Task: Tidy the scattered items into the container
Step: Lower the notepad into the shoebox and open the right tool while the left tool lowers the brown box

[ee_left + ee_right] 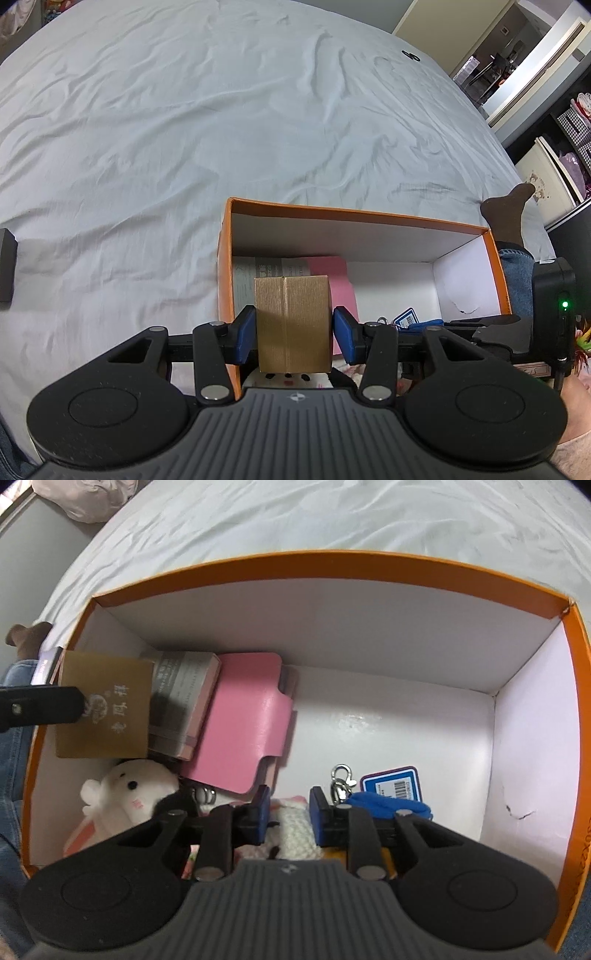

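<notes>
the left gripper (293,334) held a small brown cardboard box (291,323) between its blue pads, with a slight gap visible at the right pad, so a firm clamp could not be confirmed; the box hung over the near left corner of the orange container (354,214), which sat on a wrinkled white bedsheet (184,129). in the right wrist view the same cardboard box (105,705) showed pale printed characters and a round emblem, too blurred to read. the right gripper (288,808) was inside the orange container (332,566), jaws apart on either side of a white knitted item (295,830), contact not determinable. inside the container lay a pink notebook (240,720) with a flap, overlapping a grey-banded book (184,701) whose printed lines were illegible. a white plush toy (125,790) lay at the near left. a blue tag (391,786) carried a barcode label, digits unreadable, beside a metal clasp (341,782) and blue cloth (388,808). a small dark object (412,56) lay far off on the sheet.
</notes>
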### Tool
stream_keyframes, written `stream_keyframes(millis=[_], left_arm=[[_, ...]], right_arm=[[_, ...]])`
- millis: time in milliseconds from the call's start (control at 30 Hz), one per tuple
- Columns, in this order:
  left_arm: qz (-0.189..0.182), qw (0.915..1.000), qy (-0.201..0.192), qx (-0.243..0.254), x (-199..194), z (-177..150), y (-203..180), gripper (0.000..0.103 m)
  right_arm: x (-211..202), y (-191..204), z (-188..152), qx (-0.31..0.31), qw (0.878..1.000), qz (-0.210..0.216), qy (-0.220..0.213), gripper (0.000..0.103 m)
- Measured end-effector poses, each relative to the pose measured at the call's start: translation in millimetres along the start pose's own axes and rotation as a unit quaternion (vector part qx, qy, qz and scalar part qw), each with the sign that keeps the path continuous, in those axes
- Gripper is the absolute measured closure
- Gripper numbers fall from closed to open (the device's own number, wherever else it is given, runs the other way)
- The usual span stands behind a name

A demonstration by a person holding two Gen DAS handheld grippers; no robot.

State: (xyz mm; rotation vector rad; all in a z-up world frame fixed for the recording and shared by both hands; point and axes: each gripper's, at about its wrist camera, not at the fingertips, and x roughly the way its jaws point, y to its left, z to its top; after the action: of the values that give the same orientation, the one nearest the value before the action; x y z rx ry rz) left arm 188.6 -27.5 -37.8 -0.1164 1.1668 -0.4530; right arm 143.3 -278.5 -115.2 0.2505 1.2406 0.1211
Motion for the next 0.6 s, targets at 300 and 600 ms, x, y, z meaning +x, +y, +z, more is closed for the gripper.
stream_keyframes(millis=[300, 600], left_arm=[[0.003, 1.0, -0.007, -0.002, -4.4, 5.2, -0.8, 0.051], [0.036, 0.9991, 0.007, 0.019, 9.9, 13.2, -10.1, 0.051]], right_arm=[[8.2, 2.8, 11.0, 0.036, 0.999, 0.021, -0.023, 0.084], [8.7, 11.1, 9.7, 0.047, 0.997, 0.055, -0.032, 0.084]])
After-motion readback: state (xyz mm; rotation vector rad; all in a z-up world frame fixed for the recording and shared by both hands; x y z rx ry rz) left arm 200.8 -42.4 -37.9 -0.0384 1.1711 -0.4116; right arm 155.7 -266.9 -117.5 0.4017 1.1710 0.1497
